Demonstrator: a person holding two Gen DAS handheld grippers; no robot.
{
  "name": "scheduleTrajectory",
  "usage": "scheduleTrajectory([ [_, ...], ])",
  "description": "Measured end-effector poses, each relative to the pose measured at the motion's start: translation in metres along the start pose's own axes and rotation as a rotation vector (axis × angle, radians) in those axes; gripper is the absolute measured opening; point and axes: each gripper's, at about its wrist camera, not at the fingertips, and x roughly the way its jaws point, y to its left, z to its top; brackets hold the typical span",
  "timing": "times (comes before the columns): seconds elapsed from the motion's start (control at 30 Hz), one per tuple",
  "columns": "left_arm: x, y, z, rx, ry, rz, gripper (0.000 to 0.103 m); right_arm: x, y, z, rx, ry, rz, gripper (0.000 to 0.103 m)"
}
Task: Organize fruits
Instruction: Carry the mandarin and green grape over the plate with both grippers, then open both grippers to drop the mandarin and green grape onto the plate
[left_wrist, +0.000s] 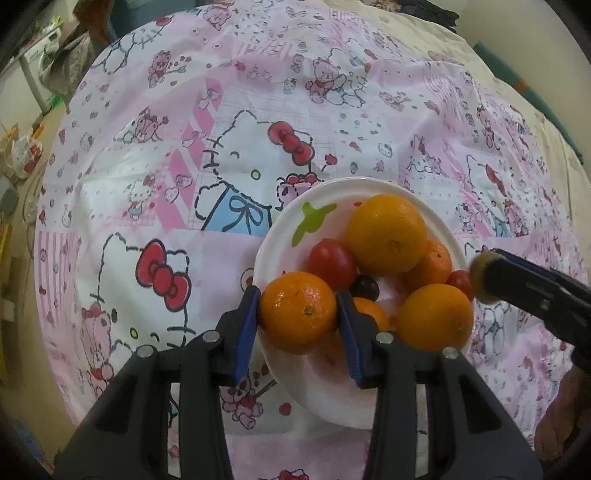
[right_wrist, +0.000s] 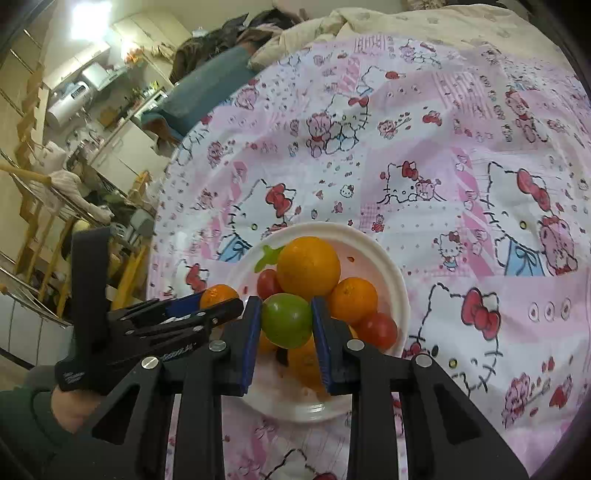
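A white plate (left_wrist: 280, 221) sits on a pink cartoon-cat tablecloth and holds a big orange (left_wrist: 386, 232), smaller mandarins (left_wrist: 436, 317), red tomatoes (left_wrist: 330, 262) and a dark grape (left_wrist: 365, 288). My left gripper (left_wrist: 297, 314) is shut on a mandarin (left_wrist: 297, 310) above the plate's near left rim. In the right wrist view the right gripper (right_wrist: 286, 321) is shut on a green round fruit (right_wrist: 286, 319) above the plate (right_wrist: 391, 273). The left gripper (right_wrist: 218, 308) shows there at the left with its mandarin (right_wrist: 218, 295). The right gripper (left_wrist: 484, 280) enters the left wrist view from the right.
The tablecloth (left_wrist: 229, 122) covers a round table whose edge drops off at the left. Cream bedding (right_wrist: 369, 22) and a blue cushion (right_wrist: 207, 88) lie behind the table. Wooden racks and cluttered shelves (right_wrist: 44, 192) stand at the far left. A hand in a dark sleeve (right_wrist: 55, 406) holds the left gripper.
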Motion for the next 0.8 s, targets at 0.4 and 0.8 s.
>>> scheduleTrajectory([
  [0.4,0.004,0.001,0.002,0.018,-0.013,0.034,0.038,0.019,-0.008,0.002,0.043,0.033,0.022,0.029],
  [0.8,0.000,-0.001,0.004,0.003,-0.029,0.022,0.062,0.028,-0.010,-0.003,0.069,0.051,0.021,0.031],
])
